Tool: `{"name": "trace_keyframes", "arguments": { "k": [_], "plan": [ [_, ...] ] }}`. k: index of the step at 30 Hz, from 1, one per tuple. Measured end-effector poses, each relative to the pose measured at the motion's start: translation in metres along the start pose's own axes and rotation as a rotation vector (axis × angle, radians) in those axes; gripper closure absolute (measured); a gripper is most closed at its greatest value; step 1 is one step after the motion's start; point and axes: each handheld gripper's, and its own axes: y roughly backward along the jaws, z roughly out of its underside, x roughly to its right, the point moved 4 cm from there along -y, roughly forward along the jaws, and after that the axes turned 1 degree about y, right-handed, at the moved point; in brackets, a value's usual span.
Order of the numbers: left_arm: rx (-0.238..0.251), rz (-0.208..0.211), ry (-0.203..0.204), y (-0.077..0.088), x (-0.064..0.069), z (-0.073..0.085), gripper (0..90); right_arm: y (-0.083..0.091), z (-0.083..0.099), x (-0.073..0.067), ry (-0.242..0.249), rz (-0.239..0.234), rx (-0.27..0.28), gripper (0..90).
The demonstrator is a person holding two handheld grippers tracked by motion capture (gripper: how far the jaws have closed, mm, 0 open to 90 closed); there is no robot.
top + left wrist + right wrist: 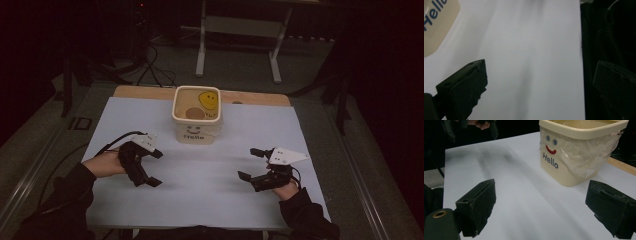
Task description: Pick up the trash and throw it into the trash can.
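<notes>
On the white table, the left gripper and right gripper gape empty; a careless reach could topple the lined "Hello" bin.

Pretty dim room, everything past the white table goes near black. Soft smeared shadows streak the sheet in front of the bin. Both close views look blurry.

Probably a lab, dim room, cables, metal stand
</notes>
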Motion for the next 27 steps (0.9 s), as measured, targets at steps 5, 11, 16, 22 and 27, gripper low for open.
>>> {"name": "trace_keyframes", "arguments": {
  "k": [5, 11, 16, 22, 27],
  "plan": [
    [0.022, 0.016, 0.010, -0.006, 0.006, 0.007, 0.4, -0.001, 0.000, 0.000, 0.000, 0.002, -0.005, 9.4],
    [0.009, 0.020, 0.018, -0.015, 0.006, 0.012, 0.5, -0.001, 0.000, 0.000, 0.002, 0.002, -0.005, 9.4],
    [0.014, 0.033, 0.030, -0.020, 0.006, 0.016, 0.5, 0.001, 0.000, 0.000, 0.007, 0.007, -0.003, 9.4],
    [0.009, 0.042, 0.045, -0.024, 0.003, 0.023, 0.5, 0.002, 0.000, 0.001, 0.009, 0.013, 0.001, 9.4],
    [0.031, 0.043, 0.048, -0.021, 0.004, 0.022, 0.5, 0.002, 0.000, 0.000, 0.011, 0.012, -0.007, 9.4]
  ]
}}
